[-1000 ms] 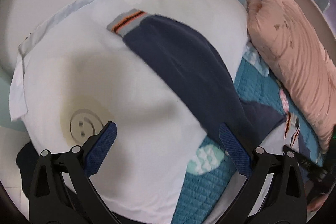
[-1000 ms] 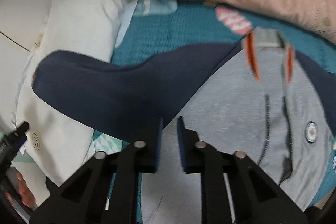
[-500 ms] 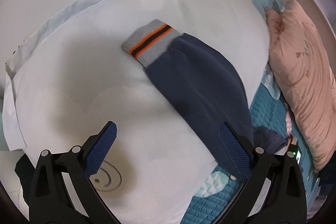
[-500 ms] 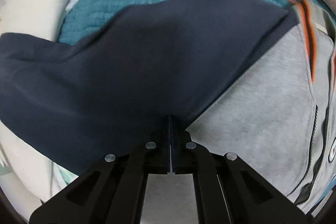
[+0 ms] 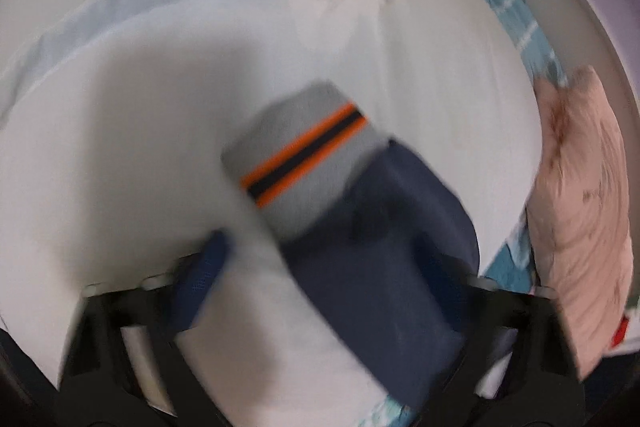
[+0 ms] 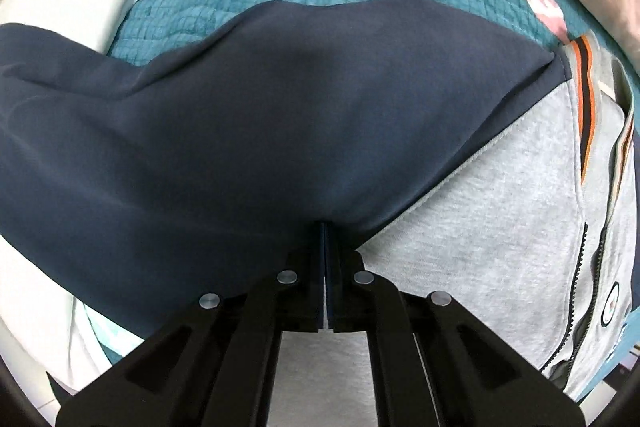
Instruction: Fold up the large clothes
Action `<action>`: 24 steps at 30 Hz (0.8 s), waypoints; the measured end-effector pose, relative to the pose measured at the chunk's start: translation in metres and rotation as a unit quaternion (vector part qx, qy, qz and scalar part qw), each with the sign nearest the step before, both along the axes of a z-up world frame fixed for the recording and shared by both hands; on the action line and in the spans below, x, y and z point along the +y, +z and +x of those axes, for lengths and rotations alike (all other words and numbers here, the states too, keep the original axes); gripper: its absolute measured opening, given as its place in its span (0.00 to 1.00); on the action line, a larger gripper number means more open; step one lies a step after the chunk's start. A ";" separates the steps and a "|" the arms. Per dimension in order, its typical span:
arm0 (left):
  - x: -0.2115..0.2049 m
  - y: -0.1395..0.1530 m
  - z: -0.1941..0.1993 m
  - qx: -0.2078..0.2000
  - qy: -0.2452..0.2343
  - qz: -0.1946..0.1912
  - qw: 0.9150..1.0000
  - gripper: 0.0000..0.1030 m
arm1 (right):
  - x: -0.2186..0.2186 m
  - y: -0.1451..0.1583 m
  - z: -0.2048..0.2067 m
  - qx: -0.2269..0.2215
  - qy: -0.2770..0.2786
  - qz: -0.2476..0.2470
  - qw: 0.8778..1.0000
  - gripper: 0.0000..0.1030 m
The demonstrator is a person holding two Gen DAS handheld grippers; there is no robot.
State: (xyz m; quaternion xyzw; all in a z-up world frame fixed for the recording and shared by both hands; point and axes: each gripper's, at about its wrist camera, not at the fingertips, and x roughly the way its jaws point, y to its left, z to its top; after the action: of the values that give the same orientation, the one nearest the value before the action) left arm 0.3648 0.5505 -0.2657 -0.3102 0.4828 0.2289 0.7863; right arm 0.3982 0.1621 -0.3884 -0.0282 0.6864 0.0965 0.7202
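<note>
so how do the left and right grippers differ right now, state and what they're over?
The left gripper has its jaws spread wide and grips nothing; the right gripper has its jaws pressed together on the navy sleeve near the armpit. The left one sits over the sleeve's grey cuff with orange and navy stripes, which lies on the white pillow; the right one sits at the grey jacket body. Both have black frames.

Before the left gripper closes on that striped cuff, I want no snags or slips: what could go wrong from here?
The left gripper is open with the striped cuff lying flat on the white pillow; closing low might pinch the pillowcase too.

The right gripper is shut on the navy sleeve only at its edge by the seam with the grey body, so a pull may slip it free.
</note>
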 end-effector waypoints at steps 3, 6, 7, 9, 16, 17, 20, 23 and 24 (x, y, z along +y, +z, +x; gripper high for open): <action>-0.004 -0.003 0.009 0.020 -0.009 0.013 1.000 0.31 | -0.003 -0.004 0.000 0.005 -0.004 0.012 1.000 0.00; -0.017 0.007 0.012 0.025 -0.027 0.041 0.998 0.22 | -0.015 -0.007 0.002 0.008 -0.009 0.037 0.999 0.00; -0.023 0.011 0.011 0.026 -0.032 0.046 0.998 0.18 | -0.020 -0.009 0.004 0.008 -0.013 0.046 0.999 0.00; -0.033 0.020 0.008 0.022 -0.042 0.049 0.998 0.14 | -0.031 -0.012 0.005 0.007 -0.019 0.068 0.997 0.00; -0.105 0.072 -0.010 -0.036 -0.123 0.101 0.987 0.13 | -0.067 -0.022 -0.002 -0.006 -0.040 0.144 0.989 0.00; -0.125 0.083 -0.013 -0.049 -0.143 0.107 0.983 0.13 | -0.073 -0.021 -0.002 -0.010 -0.041 0.154 0.987 0.00; -0.176 0.105 -0.017 -0.075 -0.196 0.116 0.971 0.13 | -0.092 -0.015 -0.017 -0.034 -0.043 0.196 0.979 0.00; -0.233 0.117 -0.020 -0.088 -0.253 0.126 0.955 0.14 | -0.132 -0.012 -0.038 -0.036 -0.083 0.234 0.968 0.00; -0.252 0.119 -0.020 -0.093 -0.267 0.130 0.950 0.14 | -0.148 -0.011 -0.047 -0.039 -0.095 0.244 0.964 0.00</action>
State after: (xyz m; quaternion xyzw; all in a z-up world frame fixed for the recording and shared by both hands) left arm 0.3446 0.2990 -0.1471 -0.0848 0.4391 0.0414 0.8934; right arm 0.3512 0.0142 -0.3994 0.2106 0.6130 0.1909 0.7372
